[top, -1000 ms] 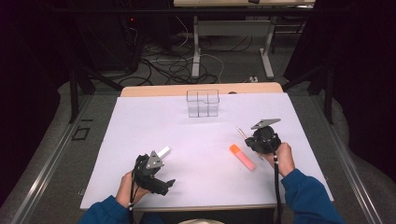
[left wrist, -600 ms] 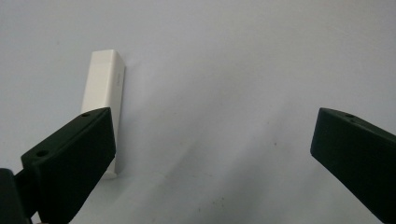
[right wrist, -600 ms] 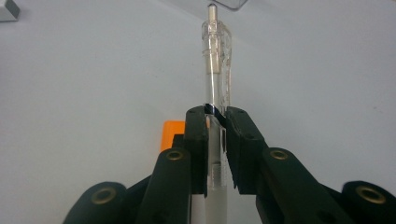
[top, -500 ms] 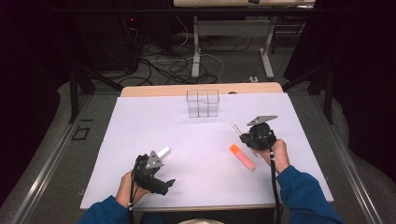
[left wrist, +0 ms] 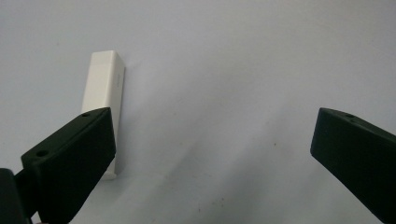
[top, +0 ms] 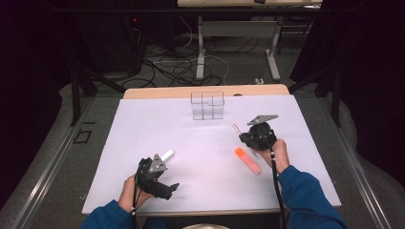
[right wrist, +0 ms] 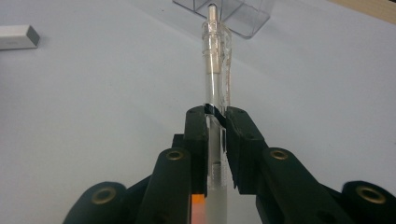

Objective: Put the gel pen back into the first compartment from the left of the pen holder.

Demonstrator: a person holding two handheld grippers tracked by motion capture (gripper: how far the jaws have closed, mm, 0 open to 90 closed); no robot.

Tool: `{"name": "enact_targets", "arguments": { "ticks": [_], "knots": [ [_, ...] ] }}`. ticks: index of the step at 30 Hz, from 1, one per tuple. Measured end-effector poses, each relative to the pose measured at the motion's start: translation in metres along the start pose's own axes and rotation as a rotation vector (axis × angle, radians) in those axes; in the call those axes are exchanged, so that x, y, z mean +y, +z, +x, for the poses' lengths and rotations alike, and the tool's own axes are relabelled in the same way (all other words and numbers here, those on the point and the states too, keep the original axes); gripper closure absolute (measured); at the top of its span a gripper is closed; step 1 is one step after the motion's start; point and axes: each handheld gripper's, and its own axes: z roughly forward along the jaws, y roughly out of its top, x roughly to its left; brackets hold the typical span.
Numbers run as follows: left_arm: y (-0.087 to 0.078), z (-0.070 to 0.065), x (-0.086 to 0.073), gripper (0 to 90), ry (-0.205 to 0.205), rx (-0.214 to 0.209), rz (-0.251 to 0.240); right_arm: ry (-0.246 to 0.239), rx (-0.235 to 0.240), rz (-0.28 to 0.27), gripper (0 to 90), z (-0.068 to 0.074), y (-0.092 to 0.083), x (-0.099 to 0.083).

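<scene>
My right gripper is shut on a clear plastic pen, whose clicker end sticks out ahead of the jaws toward a clear divided box. The pen juts up and left from that gripper in the high view. An orange marker lies on the white mat just below the right gripper. My left gripper rests at the mat's near left with its jaws wide apart and nothing between them. A white rectangular eraser-like block lies just beyond its left jaw.
The white mat covers a wooden table whose far edge shows behind the clear box. Cables and table legs lie on the floor beyond. The white block is far left in the right gripper view.
The right gripper has lifted slightly and shifted up and left toward the clear box, carrying the pen. The left gripper has stayed put.
</scene>
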Motion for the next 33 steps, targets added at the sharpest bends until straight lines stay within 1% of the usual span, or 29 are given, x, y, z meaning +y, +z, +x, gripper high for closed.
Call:
{"name": "enact_targets", "arguments": {
  "ticks": [1, 3, 5, 12, 13, 14, 17, 18, 19, 20, 22, 23, 24, 25, 26, 27, 29, 30, 33],
  "knots": [
    [0.0, 0.0, 0.0, 0.0, 0.0, 0.0, 0.0, 0.01, -0.002, 0.002, 79.5, 0.0, 0.0, 0.001],
    [0.0, 0.0, 0.0, 0.0, 0.0, 0.0, 0.0, 0.008, 0.004, -0.016, 79.5, 0.0, 0.001, 0.002],
    [0.0, 0.0, 0.0, 0.0, -0.001, 0.0, 0.0, 0.014, -0.001, -0.017, 79.6, 0.0, 0.001, 0.004],
    [0.0, 0.0, 0.0, 0.0, 0.002, -0.002, -0.002, 0.021, 0.013, -0.043, 79.6, 0.003, 0.006, 0.009],
    [0.0, 0.0, 0.0, 0.0, 0.0, -0.003, -0.004, 0.015, 0.012, -0.041, 79.6, 0.003, 0.007, 0.01],
    [-0.001, 0.001, 0.001, 0.0, 0.004, -0.015, 0.009, 0.02, 0.01, -0.047, 79.6, 0.004, 0.008, 0.011],
    [0.0, 0.0, 0.0, 0.0, 0.0, -0.007, -0.014, 0.016, 0.015, -0.058, 79.6, 0.005, 0.01, 0.014],
    [-0.001, 0.001, 0.001, 0.0, 0.003, -0.013, -0.002, 0.013, 0.017, -0.058, 79.6, 0.005, 0.01, 0.014],
    [-0.001, 0.001, 0.001, 0.0, 0.002, -0.012, -0.005, 0.012, 0.018, -0.06, 79.6, 0.006, 0.011, 0.015],
    [-0.001, 0.001, 0.001, 0.0, 0.003, -0.012, -0.005, 0.01, 0.024, -0.074, 79.6, 0.006, 0.013, 0.016],
    [-0.001, 0.0, 0.001, 0.0, 0.004, -0.012, -0.004, 0.0, 0.02, -0.064, 79.6, 0.006, 0.015, 0.017],
    [0.0, 0.001, 0.001, 0.0, 0.005, -0.013, -0.008, 0.005, 0.022, -0.062, 79.6, 0.006, 0.016, 0.018],
    [-0.001, 0.001, 0.001, 0.0, 0.003, -0.018, 0.003, 0.0, 0.021, -0.07, 79.6, 0.006, 0.017, 0.018],
    [-0.001, 0.001, 0.001, 0.0, 0.004, -0.018, 0.002, 0.009, 0.024, -0.068, 79.6, 0.007, 0.018, 0.019],
    [-0.001, 0.001, 0.001, 0.0, 0.005, -0.017, 0.002, -0.002, 0.025, -0.076, 79.6, 0.007, 0.019, 0.02],
    [-0.001, 0.001, 0.001, 0.0, 0.007, -0.017, 0.001, 0.006, 0.032, -0.072, 79.6, 0.007, 0.019, 0.021],
    [-0.001, 0.001, 0.001, 0.0, 0.003, -0.016, -0.008, 0.001, 0.028, -0.086, 79.6, 0.008, 0.021, 0.022],
    [0.0, 0.001, 0.001, 0.0, 0.0, -0.014, -0.011, 0.005, 0.034, -0.087, 79.6, 0.008, 0.021, 0.023],
    [-0.001, 0.001, 0.001, 0.0, 0.003, -0.017, -0.005, -0.001, 0.039, -0.093, 79.6, 0.008, 0.023, 0.024]
  ]
}}
